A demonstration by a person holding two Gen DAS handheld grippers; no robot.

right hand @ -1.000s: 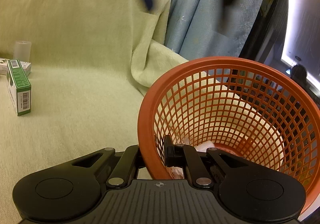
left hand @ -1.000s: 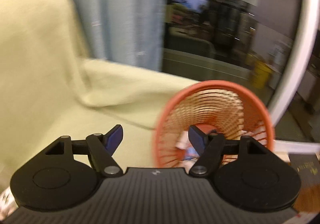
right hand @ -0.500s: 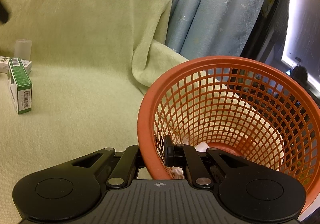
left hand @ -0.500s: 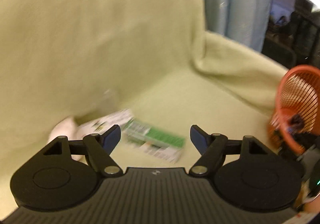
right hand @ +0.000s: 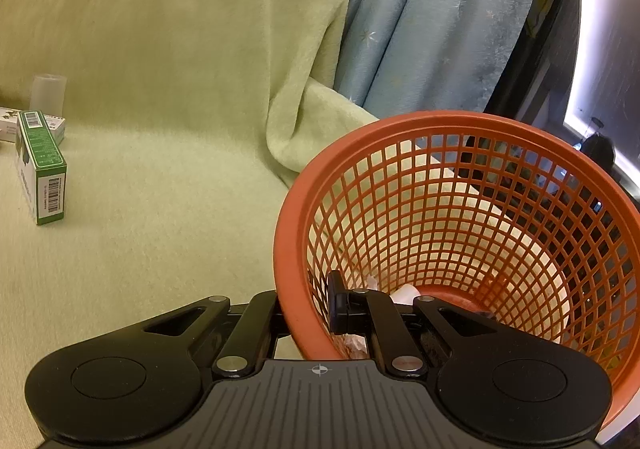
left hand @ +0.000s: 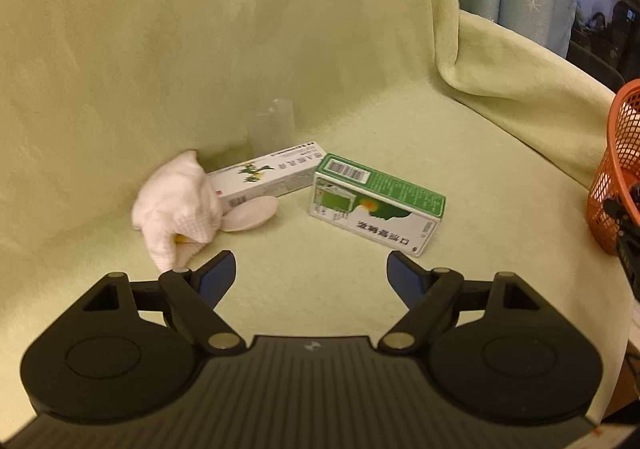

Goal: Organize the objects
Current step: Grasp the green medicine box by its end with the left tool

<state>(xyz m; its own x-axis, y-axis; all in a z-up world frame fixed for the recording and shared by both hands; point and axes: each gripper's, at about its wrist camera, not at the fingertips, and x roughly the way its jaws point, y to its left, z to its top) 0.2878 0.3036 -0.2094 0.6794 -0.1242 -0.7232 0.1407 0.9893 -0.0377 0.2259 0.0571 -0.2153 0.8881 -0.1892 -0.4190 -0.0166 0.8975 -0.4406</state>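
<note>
My left gripper [left hand: 311,273] is open and empty, just above the green-covered seat. In front of it lie a green and white box [left hand: 378,203], a white box [left hand: 266,177], a crumpled white cloth [left hand: 178,205], a pale oval piece [left hand: 250,213] and a clear cup [left hand: 274,127]. My right gripper [right hand: 310,309] is shut on the near rim of the orange mesh basket [right hand: 460,233], one finger outside the wall and one inside. Paper scraps lie at the basket's bottom. The green box [right hand: 40,165] and the cup [right hand: 48,95] also show at the far left of the right wrist view.
The seat and backrest are draped in a light green blanket [left hand: 200,29]. A blue curtain [right hand: 432,21] hangs behind the right end. The basket [left hand: 618,169] stands at the seat's right edge, next to a dark window.
My left gripper swung left, away from the basket, and came down toward the boxes and cloth. My right gripper kept its hold on the basket rim and stayed still.
</note>
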